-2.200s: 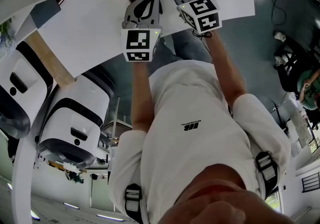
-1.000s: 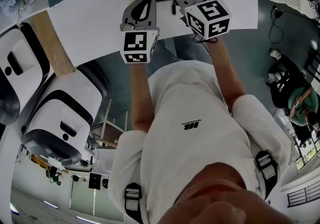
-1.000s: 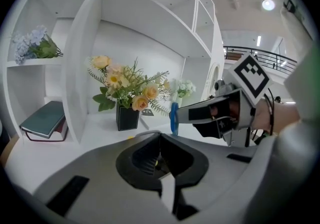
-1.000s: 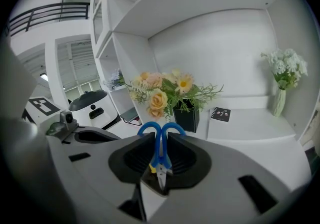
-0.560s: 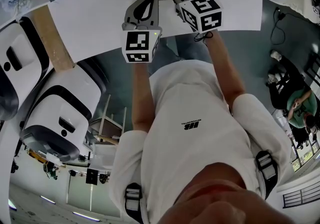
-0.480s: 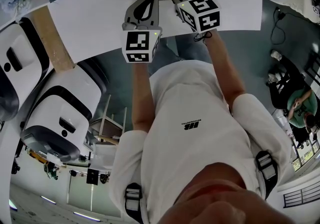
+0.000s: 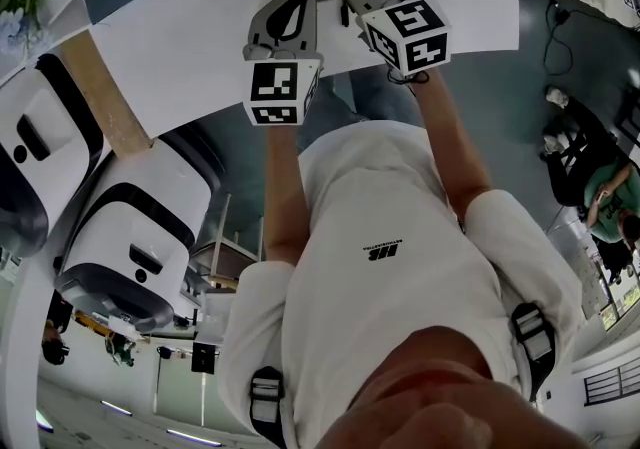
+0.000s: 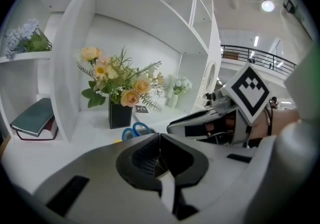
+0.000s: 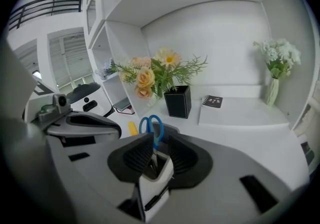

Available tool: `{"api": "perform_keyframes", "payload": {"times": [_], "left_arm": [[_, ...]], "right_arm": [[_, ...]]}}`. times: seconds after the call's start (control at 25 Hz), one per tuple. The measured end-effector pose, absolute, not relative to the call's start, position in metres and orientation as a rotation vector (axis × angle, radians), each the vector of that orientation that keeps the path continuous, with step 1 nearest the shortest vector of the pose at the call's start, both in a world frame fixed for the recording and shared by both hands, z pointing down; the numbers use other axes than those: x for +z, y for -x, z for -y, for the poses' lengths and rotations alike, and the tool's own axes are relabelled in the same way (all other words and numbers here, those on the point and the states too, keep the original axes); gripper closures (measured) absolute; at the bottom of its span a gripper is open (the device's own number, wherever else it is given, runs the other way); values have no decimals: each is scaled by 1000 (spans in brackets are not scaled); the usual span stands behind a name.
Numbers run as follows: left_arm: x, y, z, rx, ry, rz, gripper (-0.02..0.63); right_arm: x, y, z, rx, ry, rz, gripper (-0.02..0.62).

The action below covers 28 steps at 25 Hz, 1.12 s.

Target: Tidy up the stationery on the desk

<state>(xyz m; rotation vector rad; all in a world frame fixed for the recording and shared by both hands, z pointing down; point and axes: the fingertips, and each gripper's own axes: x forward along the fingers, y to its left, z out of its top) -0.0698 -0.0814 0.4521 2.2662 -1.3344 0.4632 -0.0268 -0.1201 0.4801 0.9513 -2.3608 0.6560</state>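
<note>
Progress looks partial: the blue-handled steel scissors (image 9: 151,125) are at the dark-rimmed pen holder (image 9: 171,127) toward the back of the white desk (image 9: 270,128). Their blades run back between the right gripper's (image 9: 160,141) jaws and their handles show beyond the tips. Those jaws have just been opening and now stand spread, with the pads off the blades, so I judge the scissors are being let go rather than carried. Whether they sit fully inside the holder I cannot tell. By my reading one thing is left to tidy — the short yellow marker-like stick (image 9: 132,128) lying loose on the desk just left of the holder.

Seen from the head, both arms reach forward side by side over the desk edge. The right gripper is further ahead and tipped down toward the holder. The left gripper (image 8: 160,137) hangs just beside it — jaws pressed together with nothing between them — and plays no part in the release.
</note>
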Motion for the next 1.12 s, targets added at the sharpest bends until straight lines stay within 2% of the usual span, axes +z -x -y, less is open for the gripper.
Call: {"api": "perform_keyframes", "payload": {"times": [0.4,1.12], "left_arm": [[464,46,89,515,-2294,1256,606],[483,26,101,557,-2304,1163,606]], "right_arm": [[536,-9,118,728,-1007,2218,525],[590,-1,127,784,-977,2140,522]]}}
